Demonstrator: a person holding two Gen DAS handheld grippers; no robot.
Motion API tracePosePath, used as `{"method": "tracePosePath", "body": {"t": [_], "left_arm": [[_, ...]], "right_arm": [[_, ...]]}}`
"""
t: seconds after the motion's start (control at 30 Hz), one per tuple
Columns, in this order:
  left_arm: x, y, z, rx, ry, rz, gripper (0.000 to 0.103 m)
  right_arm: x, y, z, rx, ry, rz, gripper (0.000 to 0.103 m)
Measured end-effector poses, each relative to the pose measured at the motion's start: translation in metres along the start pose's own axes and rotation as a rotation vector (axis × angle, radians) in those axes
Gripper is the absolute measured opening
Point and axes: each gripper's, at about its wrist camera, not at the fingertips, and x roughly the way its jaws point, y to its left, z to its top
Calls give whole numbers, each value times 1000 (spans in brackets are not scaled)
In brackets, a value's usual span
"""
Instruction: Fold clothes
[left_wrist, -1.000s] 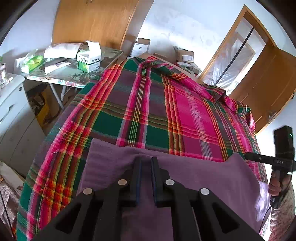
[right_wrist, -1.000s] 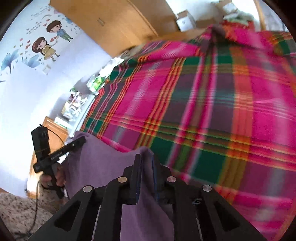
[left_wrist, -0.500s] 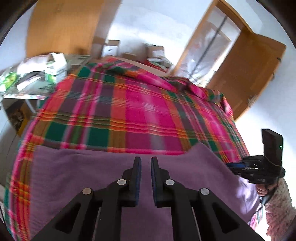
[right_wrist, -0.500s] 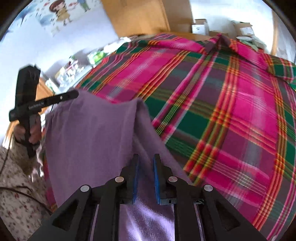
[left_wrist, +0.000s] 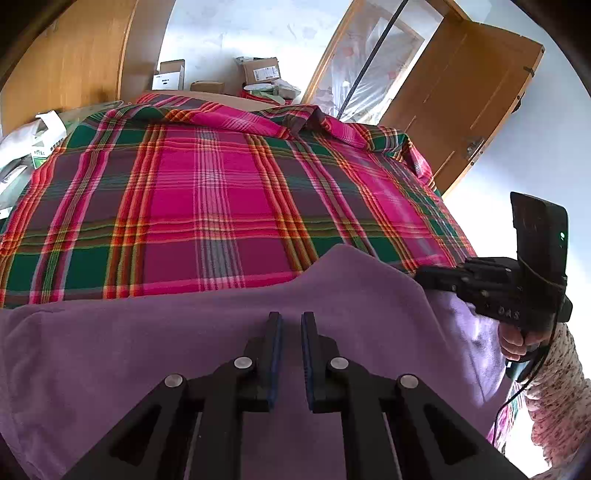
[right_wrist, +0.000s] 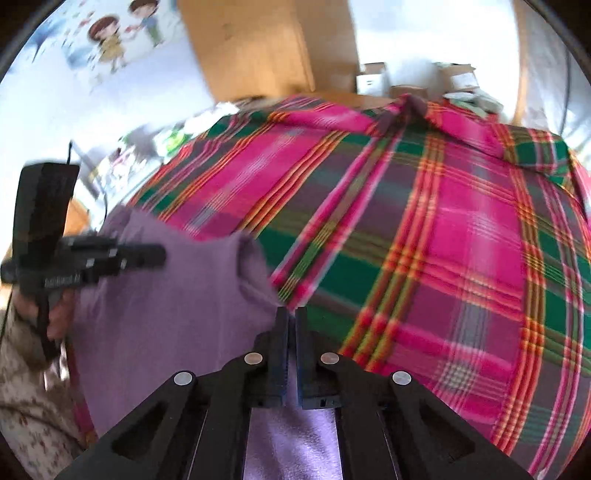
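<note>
Spread wider and flatter across the plaid bed (left_wrist: 229, 192) now: purple cloth (left_wrist: 184, 350). Pinched in both the left claw (left_wrist: 291, 321) and right claw (right_wrist: 291, 317). Ready for folding.

Your right wrist view is smeared with motion, so the clutter beyond the plaid blanket (right_wrist: 424, 229) cannot be told apart. The purple garment (left_wrist: 184, 350) runs off the bottom edge in both views, and its near hem sits hidden under the left gripper (left_wrist: 289, 321) body. Whether cloth is pinched between the right gripper (right_wrist: 291, 314) fingers (the gap is narrow and dark) you cannot tell
</note>
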Motion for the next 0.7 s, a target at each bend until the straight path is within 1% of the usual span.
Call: {"method": "tracePosePath", "body": {"t": [0.03,0.07,0.13,0.17,0.23,0.33,0.37,0.47,0.53,0.6,0.67,0.7], "left_arm": [[1,0,0,2,1,3,10],[3,-1,0,3,3,6,10],[7,0,0,2,9,19,10],[9,1,1,2,13,25,10],[13,3,1,-5,21,31,10],[14,4,2,-3,20,34,10],[14,5,2,-4,20,34,10],[15,5,2,-10,17,31,10],[15,6,2,-12,16,31,10],[15,5,2,-9,16,34,10],[14,6,2,-10,14,32,10],[14,6,2,-10,14,33,10]], "right_arm": [[4,-1,1,2,0,-17,3],[8,-1,1,1,6,-37,1],[16,-5,1,8,20,-92,0],[18,-7,0,19,21,-101,0],[18,-15,0,56,11,-82,0],[10,-21,-1,84,-20,-83,2],[5,-19,0,82,-37,-79,4],[-10,-4,3,46,-93,-52,4],[-17,11,4,6,-120,-13,5],[-14,30,3,-52,-112,32,6],[-4,46,1,-115,-75,44,6],[3,52,0,-138,-54,30,6]]}}
